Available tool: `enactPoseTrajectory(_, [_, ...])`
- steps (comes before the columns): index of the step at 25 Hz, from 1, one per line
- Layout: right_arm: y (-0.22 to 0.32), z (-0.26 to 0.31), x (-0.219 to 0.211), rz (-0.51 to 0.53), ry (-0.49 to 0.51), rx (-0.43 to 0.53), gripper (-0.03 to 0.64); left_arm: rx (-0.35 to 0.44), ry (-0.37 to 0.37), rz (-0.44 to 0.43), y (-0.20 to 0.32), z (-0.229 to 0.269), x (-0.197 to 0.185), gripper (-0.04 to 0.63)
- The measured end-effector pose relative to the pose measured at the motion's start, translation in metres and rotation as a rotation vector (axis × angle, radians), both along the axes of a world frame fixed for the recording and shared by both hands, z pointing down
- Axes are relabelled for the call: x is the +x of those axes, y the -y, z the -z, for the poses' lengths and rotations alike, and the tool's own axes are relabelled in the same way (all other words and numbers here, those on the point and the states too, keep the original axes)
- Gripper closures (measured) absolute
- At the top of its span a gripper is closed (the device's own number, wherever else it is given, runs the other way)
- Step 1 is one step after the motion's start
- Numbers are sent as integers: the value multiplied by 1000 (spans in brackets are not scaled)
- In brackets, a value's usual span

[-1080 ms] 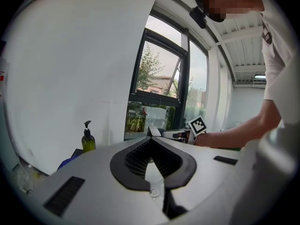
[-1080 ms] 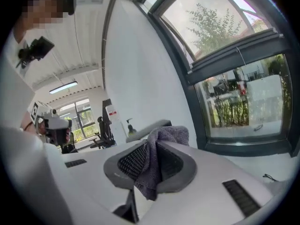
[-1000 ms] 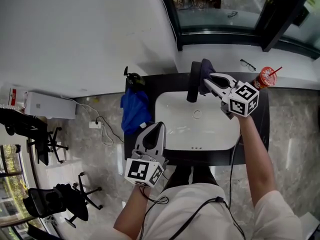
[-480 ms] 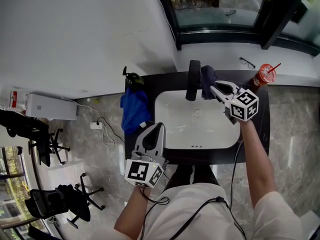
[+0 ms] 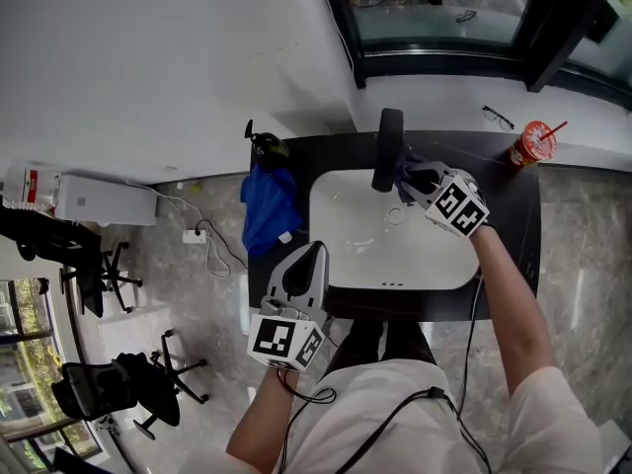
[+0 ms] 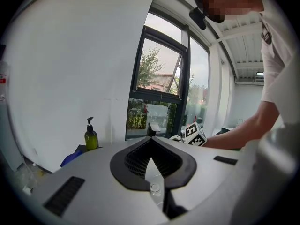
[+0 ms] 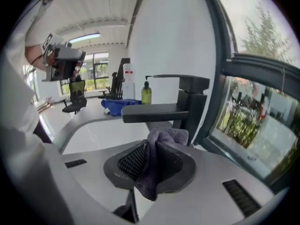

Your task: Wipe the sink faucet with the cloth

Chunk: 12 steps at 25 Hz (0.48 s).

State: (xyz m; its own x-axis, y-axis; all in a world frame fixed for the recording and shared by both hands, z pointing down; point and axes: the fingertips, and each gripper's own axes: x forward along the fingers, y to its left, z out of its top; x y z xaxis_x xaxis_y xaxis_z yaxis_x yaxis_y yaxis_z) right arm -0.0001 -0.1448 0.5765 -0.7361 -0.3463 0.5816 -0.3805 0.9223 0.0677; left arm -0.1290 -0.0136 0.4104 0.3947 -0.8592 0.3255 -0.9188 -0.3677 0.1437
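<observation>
Right hand-held gripper (image 7: 155, 148) clamps the grey cloth (image 7: 149, 175), with the faucet (image 7: 190, 102) just ahead of my jaws; wiping looks unfinished. Left hand-held gripper (image 6: 151, 144) closed, empty.

In the right gripper view the cloth (image 7: 149, 182) pinched in the right gripper (image 7: 152, 149) covers the foot of the faucet (image 7: 187, 104) just beyond the jaws, so contact there cannot be told. From the head view its marker cube (image 5: 456, 208) hides those jaws. Ahead of the left gripper (image 6: 151, 142), its own body blocks the sink (image 5: 346, 265); the small dark shape past its tips is probably the faucet.
</observation>
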Motion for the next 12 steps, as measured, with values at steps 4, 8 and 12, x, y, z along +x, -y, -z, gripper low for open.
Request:
enactPoseTrajectory(4, [-6,10,-14,142,-127,178,561,-8,5,10,-2,-3,-2,603])
enactPoseTrajectory(8, [-11,14,-15,183,-172,277,561,-5,4,13,-1,-3,-2,603])
enactPoseTrajectory(12, [-25,15,-16,232,-191,309,561,-3,2,9,0,-2,-2,603])
